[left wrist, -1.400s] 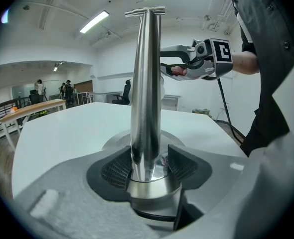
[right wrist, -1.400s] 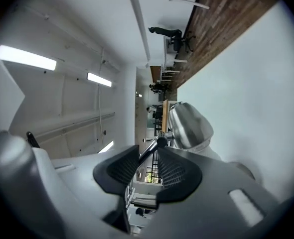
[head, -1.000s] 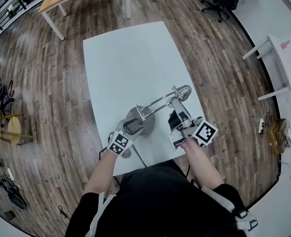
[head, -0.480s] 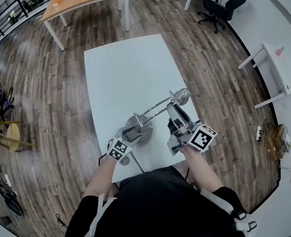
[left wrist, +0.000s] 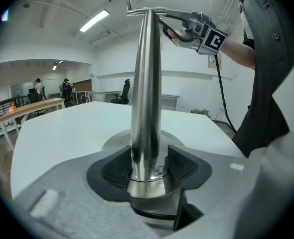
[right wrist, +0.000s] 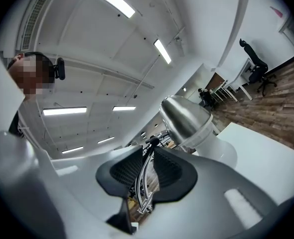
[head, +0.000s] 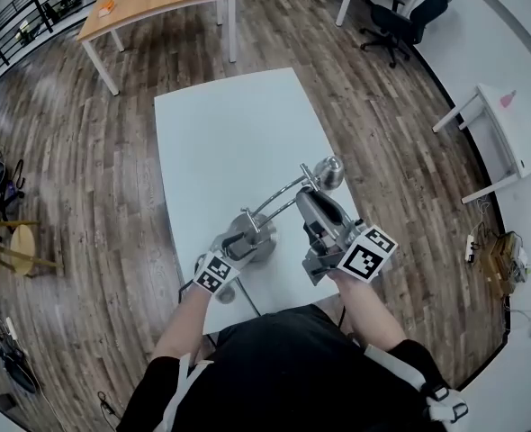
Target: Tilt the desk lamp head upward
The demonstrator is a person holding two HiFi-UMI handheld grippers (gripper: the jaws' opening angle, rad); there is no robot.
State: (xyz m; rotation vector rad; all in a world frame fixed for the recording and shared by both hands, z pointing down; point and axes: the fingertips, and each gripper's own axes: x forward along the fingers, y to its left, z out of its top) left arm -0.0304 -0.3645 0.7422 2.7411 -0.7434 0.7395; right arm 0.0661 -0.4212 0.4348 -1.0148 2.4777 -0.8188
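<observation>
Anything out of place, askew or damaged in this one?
Nothing stands out. The desk lamp stands upright on the white table, undamaged; the left tool clamps its post, and the right tool, whose jaws have just been closing, grips its thin arm.

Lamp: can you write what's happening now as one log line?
left gripper: clamped on lamp post | right gripper: jaws just been closing, pads on lamp arm | lamp head: beyond right jaws
</observation>
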